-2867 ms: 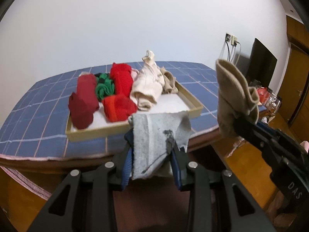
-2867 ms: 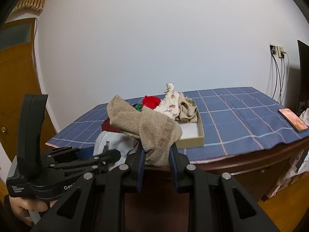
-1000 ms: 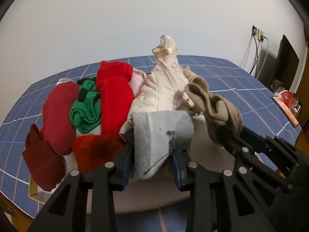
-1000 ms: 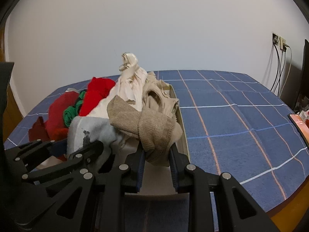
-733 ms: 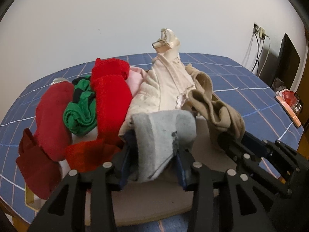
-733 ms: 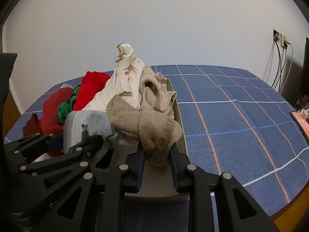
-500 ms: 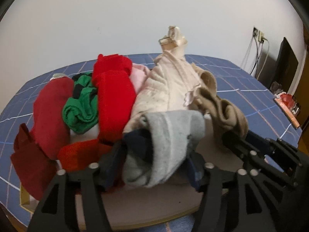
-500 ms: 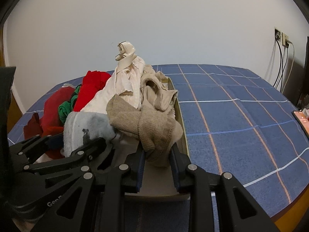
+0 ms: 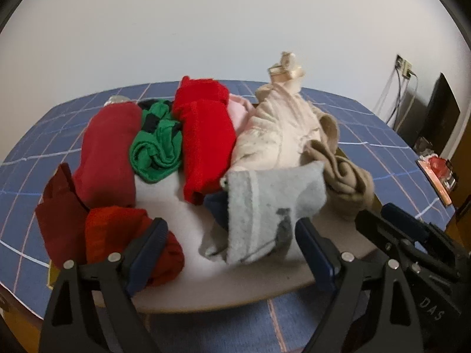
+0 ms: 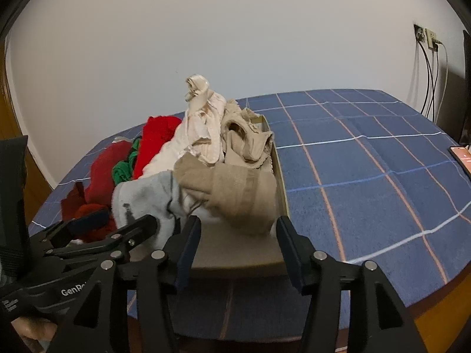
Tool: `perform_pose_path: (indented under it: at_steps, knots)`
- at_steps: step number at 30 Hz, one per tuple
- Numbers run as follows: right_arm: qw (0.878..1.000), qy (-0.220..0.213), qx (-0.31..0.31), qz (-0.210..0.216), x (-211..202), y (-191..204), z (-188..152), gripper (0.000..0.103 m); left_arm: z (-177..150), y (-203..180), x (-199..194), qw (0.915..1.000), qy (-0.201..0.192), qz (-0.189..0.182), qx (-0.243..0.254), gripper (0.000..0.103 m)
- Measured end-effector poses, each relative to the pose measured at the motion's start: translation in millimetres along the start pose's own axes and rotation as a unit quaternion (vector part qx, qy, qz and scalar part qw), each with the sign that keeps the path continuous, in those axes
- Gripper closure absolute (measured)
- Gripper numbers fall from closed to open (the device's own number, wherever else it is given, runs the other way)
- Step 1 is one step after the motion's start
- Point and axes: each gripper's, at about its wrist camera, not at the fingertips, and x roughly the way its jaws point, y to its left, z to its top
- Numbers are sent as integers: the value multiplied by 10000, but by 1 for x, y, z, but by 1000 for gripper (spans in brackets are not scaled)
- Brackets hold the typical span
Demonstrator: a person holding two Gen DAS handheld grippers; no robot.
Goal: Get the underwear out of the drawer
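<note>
Now, largest thing first:
Desk point(image 10: 368, 158): covered by a blue checked cloth; it carries one shallow drawer tray and, at the far right edge, what looks like a phone.
Drawer point(image 10: 281, 176): a low, tan-walled tray with a pale floor, its long axis running left to right across the left wrist view. Its front right part is bare floor.
Drawer contents: from left to right, a dark red roll point(image 9: 106, 153), a green and black bundle point(image 9: 156, 147), a bright red roll point(image 9: 206, 138), then a tall cream heap point(image 9: 279, 126) with a knotted tip, and a beige lacy piece point(image 10: 247, 138) against the right wall. An orange-red piece point(image 9: 117, 229) lies at the front left corner.
Grey piece point(image 9: 273, 203): slumped on the tray floor, directly ahead of the left tool and between its fingers, apparently free of both.
Tan piece point(image 10: 232, 191): lying in the front right of the tray, straight ahead of the right tool, beside and partly over the grey one.
Left tool point(image 9: 231, 253): fingers spread wide, holding nothing.
Right tool point(image 10: 237, 244): likewise spread wide and holding nothing.
Key relation: each tool has one piece just ahead on its own centre line, so either could close straight forward; the left is nearer the grey, the right nearer the tan.
Task standing: judging by the full tray, the underwear is all in the drawer, none lifted out.
</note>
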Motion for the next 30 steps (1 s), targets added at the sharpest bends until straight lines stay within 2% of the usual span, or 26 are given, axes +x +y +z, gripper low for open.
perform_pose_path:
  at_steps: [4,13,18,21,30]
  knots:
    - [9996,-283,44,37,-23,1,-1,39,-1,-5,-23,9993,-323,133,124,1]
    - [9977,-627,143,205,-58,12,-8,38,-5,-5,-54,9980,-606,137,76,1]
    - [9960,-778,192,390,-76,25,-12,36,-12,-3,-74,9959,-858,295,68,1]
    - [9955,-837,188,391,-82,31,-15,32,-15,0,-82,9956,-880,329,49,1]
    - [9940,-984,217,436,-93,41,-23,31,-29,4,-93,9951,-888,422,104,1]
